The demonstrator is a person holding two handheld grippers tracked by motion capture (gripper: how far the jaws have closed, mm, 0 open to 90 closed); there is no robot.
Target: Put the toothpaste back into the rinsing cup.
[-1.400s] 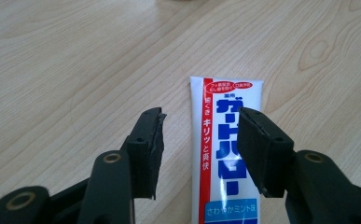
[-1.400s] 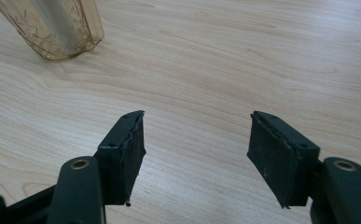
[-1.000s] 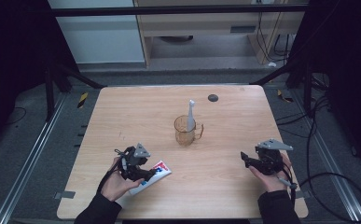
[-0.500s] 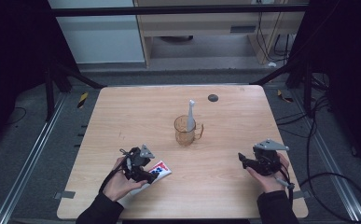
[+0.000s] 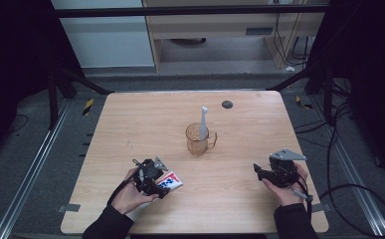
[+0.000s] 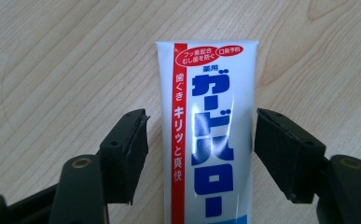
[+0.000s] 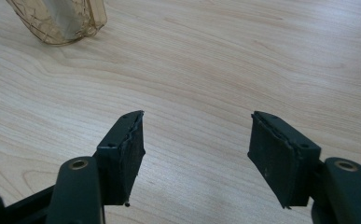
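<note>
Tube: the toothpaste tube (image 6: 206,135) lies flat on the table (image 5: 130,124), nearer the person than the cup and to its left in the high view; white with a red stripe and blue lettering.
Tube, hidden part: its near end is cut off at the bottom edge of the left gripper view; in the high view the left gripper covers most of it, so a cap cannot be made out.
Left gripper: the left gripper (image 6: 199,154) straddles the tube, jaws wide and just opened further, a sliver of table showing between each pad and the tube.
Right gripper: the right gripper (image 7: 197,149) sits right of the cup and nearer the person, jaws wide with bare wood between them.
Cup: the amber cup (image 5: 198,139) stands mid-table with a grey toothbrush (image 5: 203,122) upright in it; cropped in the right gripper view.
Disc: a small dark disc (image 5: 226,104) lies beyond the cup; too small to identify.
</note>
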